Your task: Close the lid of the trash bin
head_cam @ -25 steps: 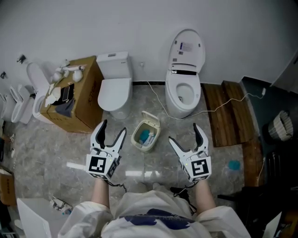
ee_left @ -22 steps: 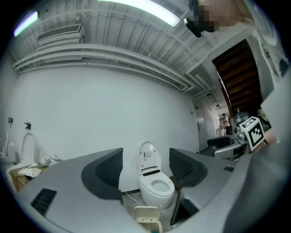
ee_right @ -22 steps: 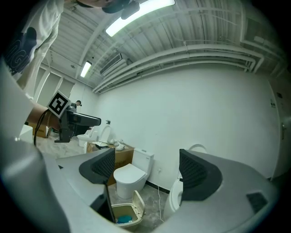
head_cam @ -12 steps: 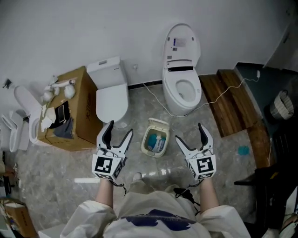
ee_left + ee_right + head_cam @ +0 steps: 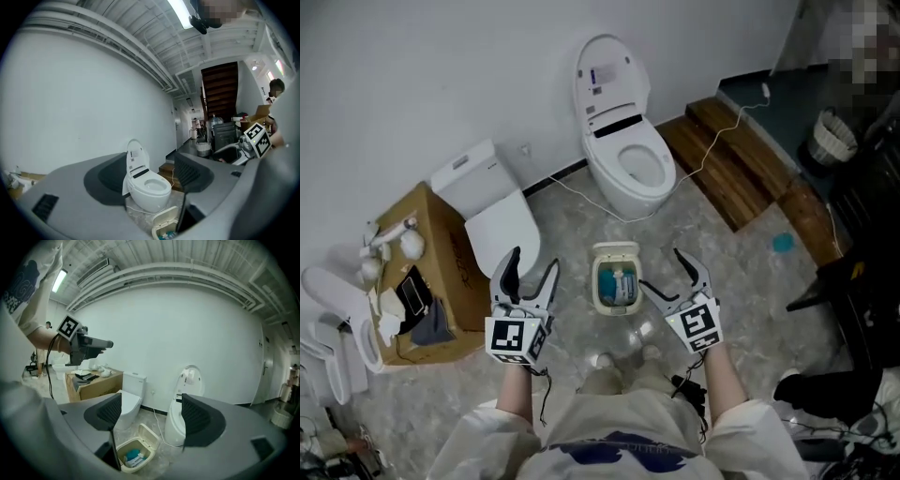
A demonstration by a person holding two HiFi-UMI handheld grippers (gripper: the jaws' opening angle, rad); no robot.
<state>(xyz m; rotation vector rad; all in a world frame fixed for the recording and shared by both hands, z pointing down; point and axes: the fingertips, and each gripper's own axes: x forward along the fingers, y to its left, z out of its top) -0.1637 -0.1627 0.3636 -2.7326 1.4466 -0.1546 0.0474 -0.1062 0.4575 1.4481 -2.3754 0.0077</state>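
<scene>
Standing apart with nothing between: fingers (image 5: 508,275) of left gripper (image 5: 533,261), left of trash bin (image 5: 615,286), not touching it. Right gripper (image 5: 663,269), right of bin: fingers wide, closing, nothing between. Bin on floor (image 5: 722,253), lid (image 5: 615,251) raised at far edge, contents showing. Beyond bin: open toilet (image 5: 623,150). Left of bin: closed toilet (image 5: 492,211), cardboard box (image 5: 422,272).

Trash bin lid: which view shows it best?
Right gripper view: the lid stands tilted open at the back of the trash bin, seen from the side. Head view shows the lid foreshortened from above. Left gripper view has the lid at the frame's bottom edge.
</scene>
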